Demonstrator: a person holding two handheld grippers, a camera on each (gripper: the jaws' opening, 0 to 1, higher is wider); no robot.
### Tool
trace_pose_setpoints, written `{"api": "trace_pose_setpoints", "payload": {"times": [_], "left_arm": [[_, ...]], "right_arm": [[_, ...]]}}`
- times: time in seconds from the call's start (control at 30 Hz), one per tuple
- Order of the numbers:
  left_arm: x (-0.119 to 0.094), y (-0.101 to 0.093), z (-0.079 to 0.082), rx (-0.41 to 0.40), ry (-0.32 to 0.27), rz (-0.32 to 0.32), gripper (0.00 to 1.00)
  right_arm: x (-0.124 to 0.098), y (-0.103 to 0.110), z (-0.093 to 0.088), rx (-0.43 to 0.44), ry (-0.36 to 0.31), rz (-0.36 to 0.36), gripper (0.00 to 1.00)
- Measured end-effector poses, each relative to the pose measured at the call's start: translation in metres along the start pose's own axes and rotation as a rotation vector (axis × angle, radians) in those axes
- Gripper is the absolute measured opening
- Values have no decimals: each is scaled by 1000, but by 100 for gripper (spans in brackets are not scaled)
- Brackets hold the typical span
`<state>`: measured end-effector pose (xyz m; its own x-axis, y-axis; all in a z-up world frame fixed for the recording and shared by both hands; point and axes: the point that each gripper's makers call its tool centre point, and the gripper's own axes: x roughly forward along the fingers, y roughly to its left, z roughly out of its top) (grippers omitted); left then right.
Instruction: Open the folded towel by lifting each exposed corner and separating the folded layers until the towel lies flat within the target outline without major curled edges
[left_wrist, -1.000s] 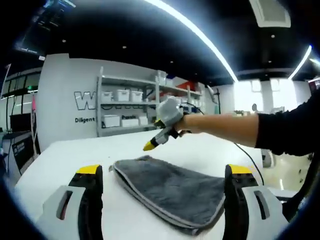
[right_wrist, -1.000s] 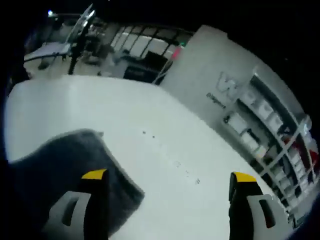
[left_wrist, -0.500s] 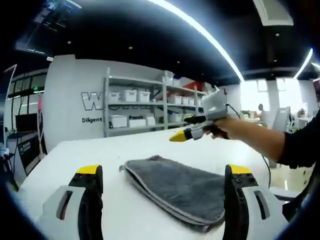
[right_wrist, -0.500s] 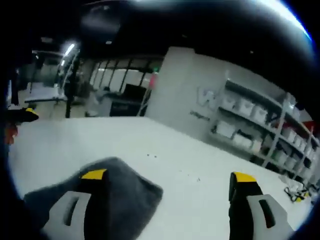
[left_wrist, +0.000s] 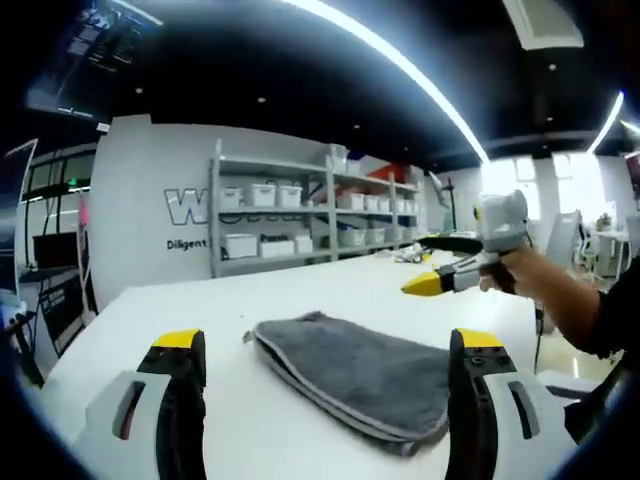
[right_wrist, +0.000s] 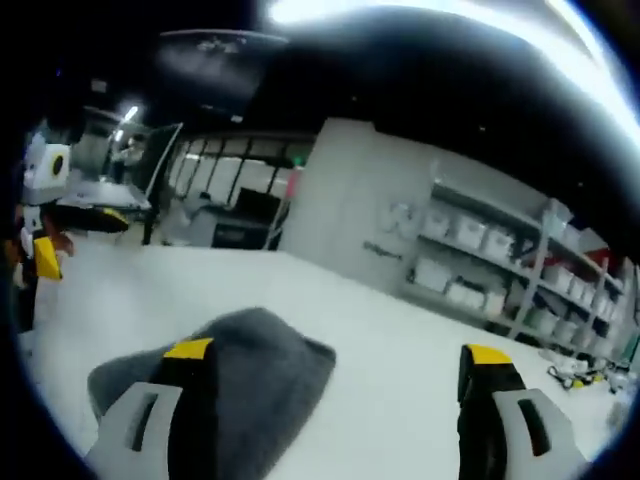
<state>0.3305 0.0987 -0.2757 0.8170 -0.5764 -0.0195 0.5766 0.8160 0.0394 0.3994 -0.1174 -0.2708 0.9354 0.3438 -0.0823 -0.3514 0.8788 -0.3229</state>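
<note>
Both tongs wide apart, empty, above folded grey towel (left_wrist: 355, 372) on white table (left_wrist: 180, 310)

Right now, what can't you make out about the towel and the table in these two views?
- Towel near corner, left gripper view: hidden behind the left gripper's own jaw.
- Towel, right gripper view: blurred, its folded layers unreadable.
- Target outline on the table: none discernible.

The left gripper (left_wrist: 320, 350) hovers with jaws spread wide; the right gripper (left_wrist: 432, 264), held in a hand (left_wrist: 515, 272), gapes likewise.
</note>
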Motion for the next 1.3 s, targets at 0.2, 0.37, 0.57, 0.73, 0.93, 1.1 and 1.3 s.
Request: {"api": "trace_pose_setpoints", "payload": {"times": [0.2,0.37,0.57,0.73,0.93,1.1,1.3], "left_arm": [[-7,2,-1,0,5,12,100],[-10,1,-4,7,14,12,100],[-15,-1,-14,17,18,7,100],[-23,3,-16,21,20,19,100],[-32,9,-18,16,22,38,100],[-39,13,-28,30,47,49,100],[-48,22,-29,27,51,69,100]], "right_arm": [[-33,6,-5,-4,-18,-29,100],[-54,9,-12,-19,-24,-46,100],[-81,9,-13,3,-38,-48,100],[-101,7,-10,11,-59,-58,100],[-125,3,-15,7,-107,-112,100],[-130,1,-19,56,-94,-86,100],[-126,0,-26,58,-76,-88,100]]}}
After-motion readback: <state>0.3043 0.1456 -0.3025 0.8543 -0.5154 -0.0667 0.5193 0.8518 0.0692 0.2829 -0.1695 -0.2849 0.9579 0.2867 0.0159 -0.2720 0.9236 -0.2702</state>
